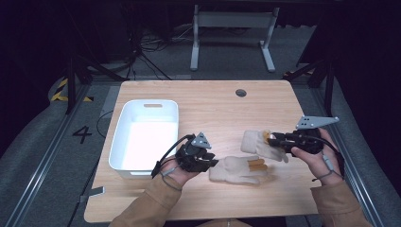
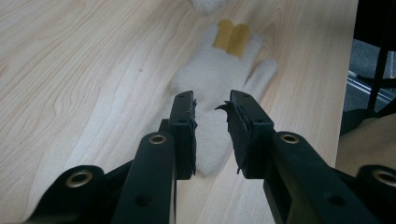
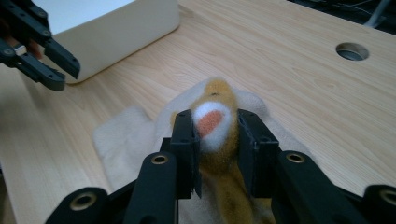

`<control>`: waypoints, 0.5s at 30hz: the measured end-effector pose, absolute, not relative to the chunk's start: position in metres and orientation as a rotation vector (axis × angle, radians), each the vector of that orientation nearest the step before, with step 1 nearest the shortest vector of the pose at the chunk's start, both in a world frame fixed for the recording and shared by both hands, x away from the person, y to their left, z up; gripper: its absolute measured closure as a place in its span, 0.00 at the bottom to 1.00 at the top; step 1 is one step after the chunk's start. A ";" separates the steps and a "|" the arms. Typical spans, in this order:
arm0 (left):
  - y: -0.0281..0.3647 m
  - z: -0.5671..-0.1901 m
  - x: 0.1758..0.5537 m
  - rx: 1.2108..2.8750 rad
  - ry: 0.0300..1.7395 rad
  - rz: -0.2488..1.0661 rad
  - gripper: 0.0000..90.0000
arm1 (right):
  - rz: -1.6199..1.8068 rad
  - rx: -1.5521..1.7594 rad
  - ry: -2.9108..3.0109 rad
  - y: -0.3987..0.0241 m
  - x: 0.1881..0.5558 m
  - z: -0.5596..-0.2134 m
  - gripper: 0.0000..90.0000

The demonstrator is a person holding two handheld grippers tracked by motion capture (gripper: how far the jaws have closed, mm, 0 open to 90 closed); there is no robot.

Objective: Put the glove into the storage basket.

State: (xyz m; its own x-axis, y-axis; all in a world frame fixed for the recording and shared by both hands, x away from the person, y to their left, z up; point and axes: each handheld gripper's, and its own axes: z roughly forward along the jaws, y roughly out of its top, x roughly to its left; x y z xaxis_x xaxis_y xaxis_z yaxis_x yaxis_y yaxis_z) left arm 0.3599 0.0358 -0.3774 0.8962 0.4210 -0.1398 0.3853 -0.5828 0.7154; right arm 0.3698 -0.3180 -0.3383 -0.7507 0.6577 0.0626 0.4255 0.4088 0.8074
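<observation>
Nearest the person, the left gripper [image 1: 213, 162] is resting low over the table [image 1: 265, 101], a hand wrapped around its body and a cable looping off behind it. In the left gripper view its jaws are standing apart over the cuff end of a cream glove [image 2: 212, 88], one on either side; whether the pads are touching the fabric cannot be told, so the grip looks released rather than clenched. That near glove [image 1: 239, 169] is lying flat on the table just beside this gripper, its fingers pointing toward the person's right, two of them showing yellow-brown.

A little farther out and to the person's right, the right gripper [image 1: 272, 139] is grasping the second glove [image 1: 257, 143]. In the right gripper view the jaws are pressing on a yellow-brown finger with a white and orange tip [image 3: 212, 122], while the rest of the cream fabric is spreading out on the table beneath.

Farther left, a white bin [image 1: 124, 126] is sitting on the table, well apart from both gloves. Near the far edge, a round cable hole [image 1: 240, 92] is showing in the tabletop.
</observation>
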 end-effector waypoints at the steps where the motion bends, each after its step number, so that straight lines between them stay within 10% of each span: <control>1: 0.036 -0.377 0.360 2.253 0.575 0.057 0.80 | 1.260 0.948 2.403 -0.318 0.370 -0.338 0.78; 15: 0.038 -0.378 0.360 2.257 0.583 0.061 0.80 | 1.304 0.862 2.494 -0.287 0.365 -0.342 0.78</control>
